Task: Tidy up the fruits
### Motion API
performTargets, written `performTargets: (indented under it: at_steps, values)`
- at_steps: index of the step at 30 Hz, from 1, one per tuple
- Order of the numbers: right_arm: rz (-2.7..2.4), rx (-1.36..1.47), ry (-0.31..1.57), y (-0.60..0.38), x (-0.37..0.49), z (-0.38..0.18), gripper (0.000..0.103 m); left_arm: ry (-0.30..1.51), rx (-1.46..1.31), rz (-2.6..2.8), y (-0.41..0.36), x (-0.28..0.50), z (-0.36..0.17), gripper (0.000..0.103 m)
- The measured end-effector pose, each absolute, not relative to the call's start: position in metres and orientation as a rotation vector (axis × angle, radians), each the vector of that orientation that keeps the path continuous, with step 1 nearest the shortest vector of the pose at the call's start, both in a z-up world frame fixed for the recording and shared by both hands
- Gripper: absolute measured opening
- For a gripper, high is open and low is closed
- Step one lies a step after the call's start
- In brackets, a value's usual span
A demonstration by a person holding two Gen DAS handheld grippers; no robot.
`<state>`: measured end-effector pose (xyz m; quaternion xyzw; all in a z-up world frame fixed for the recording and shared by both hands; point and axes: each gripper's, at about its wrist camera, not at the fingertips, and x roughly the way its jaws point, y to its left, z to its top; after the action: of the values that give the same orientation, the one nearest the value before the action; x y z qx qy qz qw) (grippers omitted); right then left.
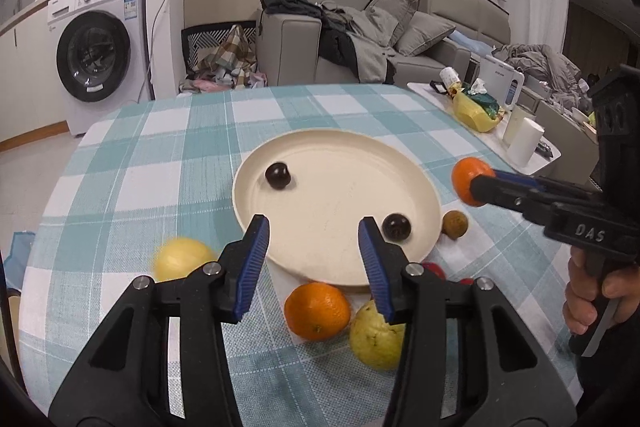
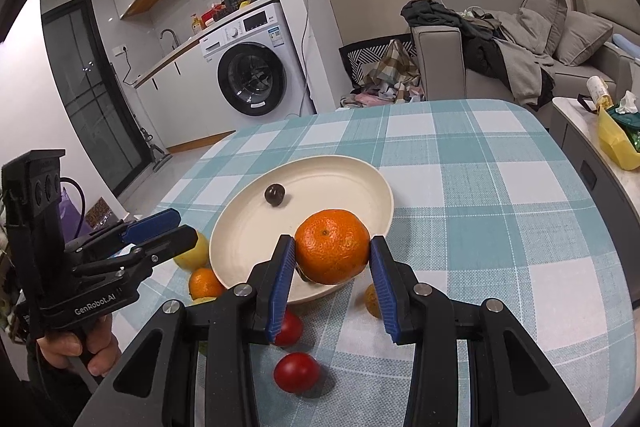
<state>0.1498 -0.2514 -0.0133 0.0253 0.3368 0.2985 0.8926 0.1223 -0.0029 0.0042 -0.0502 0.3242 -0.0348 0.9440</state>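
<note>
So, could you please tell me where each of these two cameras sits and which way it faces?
Left wrist: on the left gripper, looking down over the plate; jaws open and empty; the right hand shows.
Right wrist: on the right gripper, looking the same way; jaws clamp an orange; the left hand shows.
Shared: plate, checked table, washing machine, sofa.

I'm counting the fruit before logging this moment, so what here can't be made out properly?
- Yellow fruit, left wrist view: blurred, so its kind is unclear; in the right wrist view the left gripper covers most of it.
- Red fruits, left wrist view: only slivers show behind a gripper finger.
- Second dark fruit on the plate: in the right wrist view the held orange hides it.
- Brown fruit, right wrist view: half behind the right finger.
</note>
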Motion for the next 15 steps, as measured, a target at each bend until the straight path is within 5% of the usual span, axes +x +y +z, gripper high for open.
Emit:
performTargets:
  at_steps: [15]
  values:
    - [0.629,0.05,0.709,-0.248,0.152,-0.018,0.039,0.704,-0.099,-0.085,-0.006,0.117,-0.014,0.044]
